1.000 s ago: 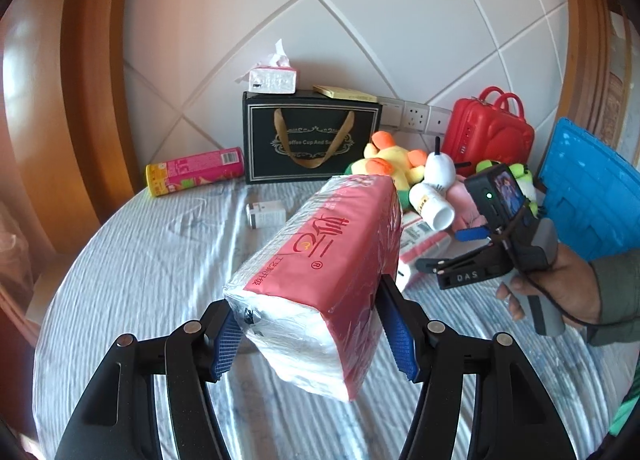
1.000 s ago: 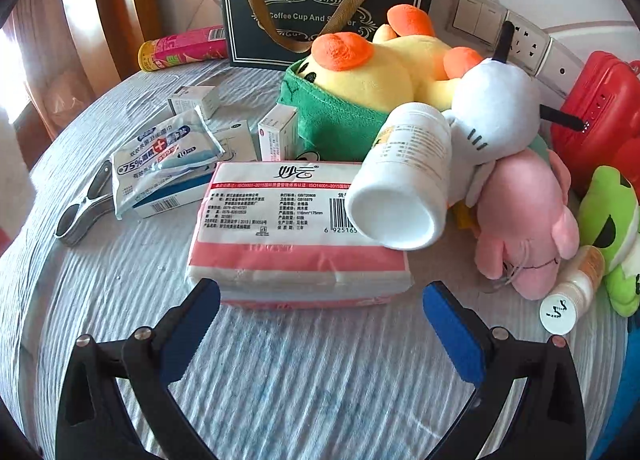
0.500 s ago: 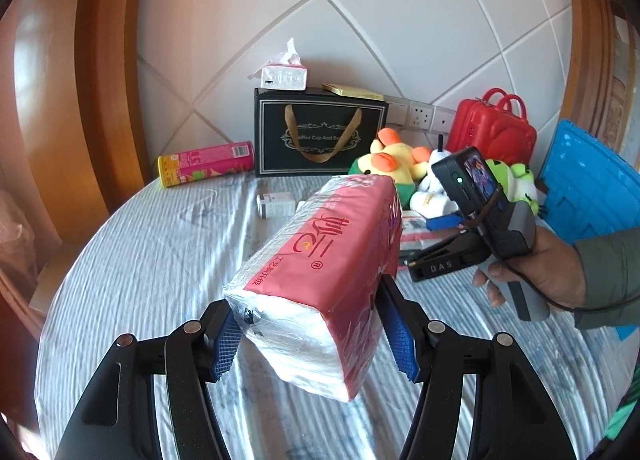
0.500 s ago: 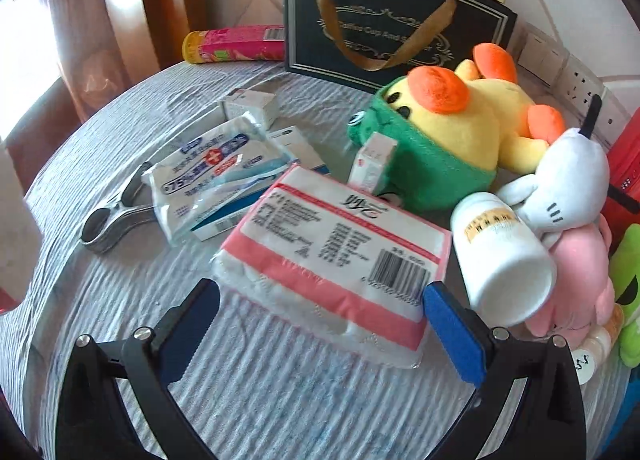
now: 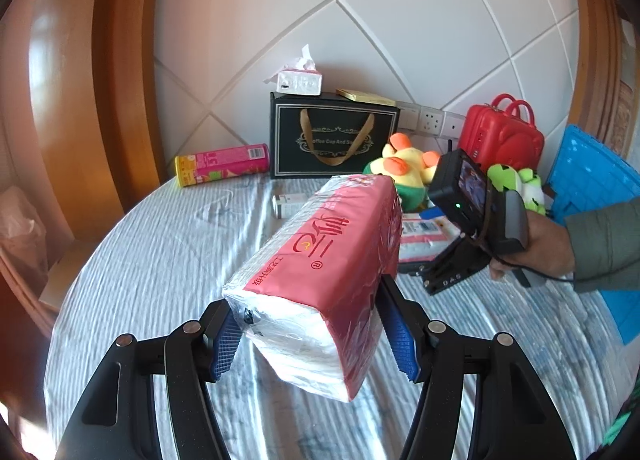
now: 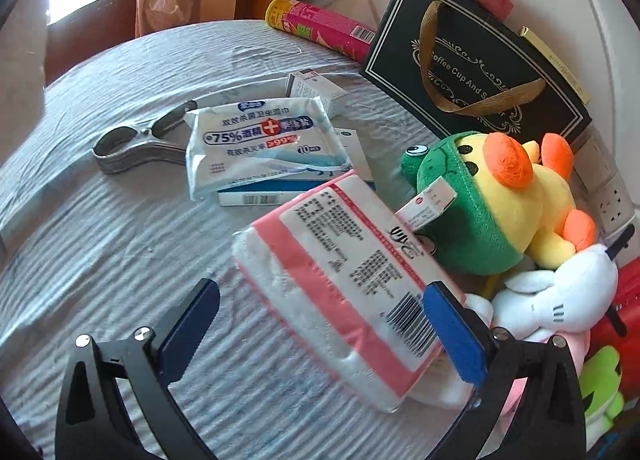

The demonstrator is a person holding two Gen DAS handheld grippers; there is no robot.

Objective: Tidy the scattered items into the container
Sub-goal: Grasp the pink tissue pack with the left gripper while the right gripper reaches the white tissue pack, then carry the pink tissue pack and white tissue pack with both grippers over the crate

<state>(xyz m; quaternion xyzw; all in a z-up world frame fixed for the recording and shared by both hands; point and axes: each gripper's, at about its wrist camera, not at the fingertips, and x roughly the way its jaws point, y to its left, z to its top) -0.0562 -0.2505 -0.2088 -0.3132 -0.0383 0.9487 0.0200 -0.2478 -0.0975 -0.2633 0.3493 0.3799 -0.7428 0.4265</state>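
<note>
My left gripper [image 5: 316,334] is shut on a pink tissue pack [image 5: 324,280] and holds it above the table. My right gripper [image 6: 320,334] is open, its jaws on either side of a second pink tissue pack [image 6: 348,284] lying on the tablecloth; the right pad overlaps its barcode end. The right gripper also shows in the left wrist view [image 5: 452,280], held by a hand. A blue container [image 5: 592,196] stands at the right edge.
A wet-wipes pack [image 6: 260,144], small boxes [image 6: 312,88], metal tongs [image 6: 136,144], a duck plush [image 6: 500,200], a white plush [image 6: 560,296], a black gift bag [image 6: 476,68], a pink can [image 6: 320,26] and a red case [image 5: 500,140] crowd the table.
The right gripper has moved in over the second tissue pack and turned; the white bottle is out of its view. The left gripper keeps its pack raised and has pulled back slightly.
</note>
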